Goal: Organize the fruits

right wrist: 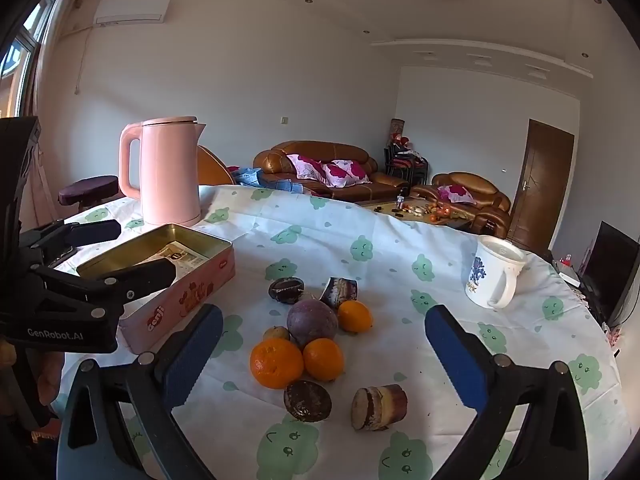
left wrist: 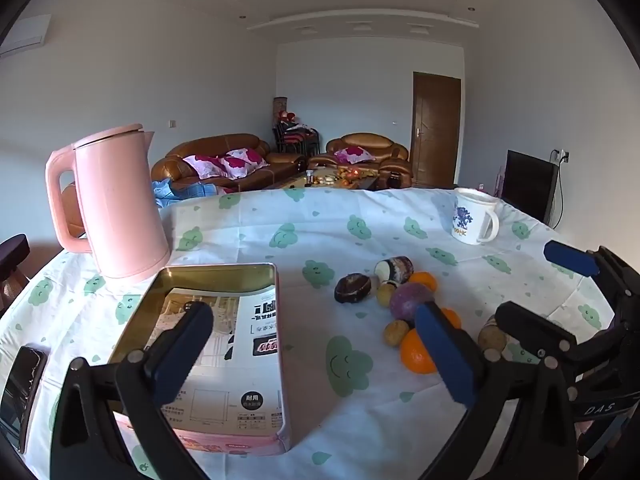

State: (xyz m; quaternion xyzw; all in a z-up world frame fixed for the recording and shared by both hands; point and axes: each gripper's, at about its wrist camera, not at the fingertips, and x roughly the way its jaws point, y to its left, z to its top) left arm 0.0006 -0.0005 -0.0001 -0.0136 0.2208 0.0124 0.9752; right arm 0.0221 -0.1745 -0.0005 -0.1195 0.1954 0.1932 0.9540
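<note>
Nothing looks sorted yet: all the fruit lies loose on the cloud-print tablecloth (right wrist: pixel 400 248), and the pink tin (right wrist: pixel 188 300), the likely place for it, holds only a printed paper sheet (left wrist: pixel 236 344). The cluster sits to the right of the tin and apart from it. In the right wrist view a large orange (right wrist: pixel 276 363) touches a smaller orange (right wrist: pixel 323 359), with a round purple fruit (right wrist: pixel 312 322) just behind them and a third orange (right wrist: pixel 355 316) beside that; a small yellowish fruit (right wrist: pixel 276 333) peeks out at the left. Around them lie dark brown pieces: one (right wrist: pixel 307 400) nearest the camera, a cut cylindrical chunk (right wrist: pixel 379 407) beside it, another dark round piece (right wrist: pixel 286 290) and a second cut chunk (right wrist: pixel 339 291) at the back. What these brown pieces are I cannot say for sure; the view is too soft. The right gripper (right wrist: pixel 324 360) hangs with its jaws spread wide, empty, framing the oranges from above. The left gripper (left wrist: pixel 316 356) is likewise spread and empty, one finger over the tin, the other over the edge of the fruit pile. A pink kettle (right wrist: pixel 168 172) stands behind the tin and a white mug (right wrist: pixel 494 278) stands well off to the right. So the whole job remains: every piece has yet to be picked up and placed.
</note>
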